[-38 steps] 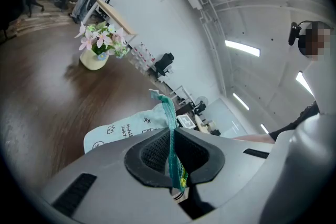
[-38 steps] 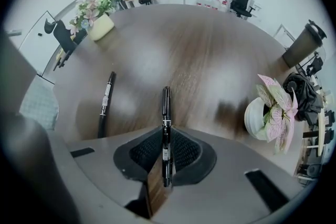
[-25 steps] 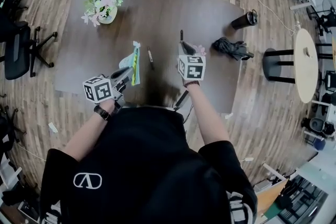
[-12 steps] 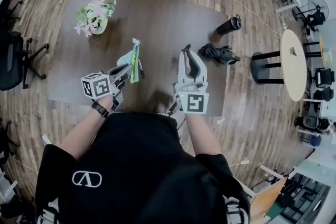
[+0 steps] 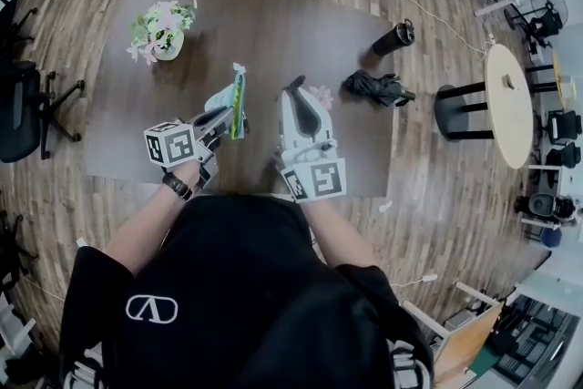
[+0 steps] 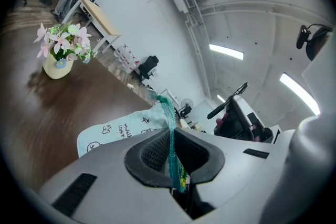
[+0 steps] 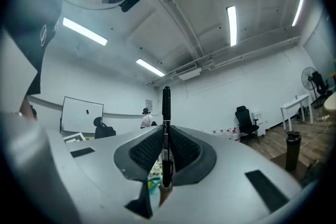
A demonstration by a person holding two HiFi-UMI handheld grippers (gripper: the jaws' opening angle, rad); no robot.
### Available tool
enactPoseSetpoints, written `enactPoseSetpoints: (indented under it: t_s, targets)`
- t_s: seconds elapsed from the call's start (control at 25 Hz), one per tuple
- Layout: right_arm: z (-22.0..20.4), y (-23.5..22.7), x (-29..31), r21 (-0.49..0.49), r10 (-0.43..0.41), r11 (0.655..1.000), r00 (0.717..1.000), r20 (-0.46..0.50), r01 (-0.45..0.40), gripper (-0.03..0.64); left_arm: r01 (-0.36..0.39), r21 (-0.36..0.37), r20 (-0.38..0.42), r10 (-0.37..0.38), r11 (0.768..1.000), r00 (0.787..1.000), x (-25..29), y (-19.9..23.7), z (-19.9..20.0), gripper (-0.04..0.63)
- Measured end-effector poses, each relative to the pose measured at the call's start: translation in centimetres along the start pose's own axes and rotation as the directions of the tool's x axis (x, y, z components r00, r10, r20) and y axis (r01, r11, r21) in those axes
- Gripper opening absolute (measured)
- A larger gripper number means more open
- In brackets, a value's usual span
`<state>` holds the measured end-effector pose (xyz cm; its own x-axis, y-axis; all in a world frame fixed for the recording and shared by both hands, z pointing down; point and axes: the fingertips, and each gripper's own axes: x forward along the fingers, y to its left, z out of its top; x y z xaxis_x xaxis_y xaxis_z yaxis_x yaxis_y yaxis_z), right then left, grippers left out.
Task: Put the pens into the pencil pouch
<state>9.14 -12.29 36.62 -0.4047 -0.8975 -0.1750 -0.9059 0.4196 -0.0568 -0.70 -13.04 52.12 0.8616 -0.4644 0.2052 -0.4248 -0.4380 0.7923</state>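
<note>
left gripper: jaws clamped on green zip edge of pale mint fabric pencil pouch, over dark wooden table | right gripper: jaws pinched on slim black pen, near pouch, apart

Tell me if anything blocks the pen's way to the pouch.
Nothing visible does. The right gripper grips the pen, the left gripper grips the pouch by its edge, and in the head view only bare table shows between them. Whether the pouch's mouth is open cannot be told.
</note>
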Motion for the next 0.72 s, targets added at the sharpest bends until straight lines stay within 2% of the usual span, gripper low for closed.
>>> enactPoseSetpoints:
  t_s: [0.24, 0.44, 0.6, 0.72]
  targets:
    - [-0.8, 4.0, 1.6, 0.112, 0.094, 0.989, 0.996, 0.009, -0.094, 0.043, 0.032, 0.016, 0.005, -0.032, 0.999, 0.999, 0.9, -2.2, 0.7, 0.025]
    - [-1.6, 3.7, 1.8, 0.119, 0.083, 0.990, 0.996, -0.013, -0.081, 0.043, 0.085, 0.043, 0.027, -0.086, 0.995, 0.996, 1.2, -5.1, 2.0, 0.025]
    - [-2.1, 3.0, 1.3, 0.088, 0.069, 0.994, 0.997, -0.034, -0.066, 0.043, 0.139, 0.031, 0.062, -0.141, 0.990, 0.988, 1.0, -7.2, 3.0, 0.025]
    - [-3.3, 2.7, 1.0, 0.111, 0.083, 0.991, 0.993, -0.081, -0.074, 0.044, 0.163, 0.025, 0.082, -0.165, 0.986, 0.983, 0.9, -8.4, 3.6, 0.025]
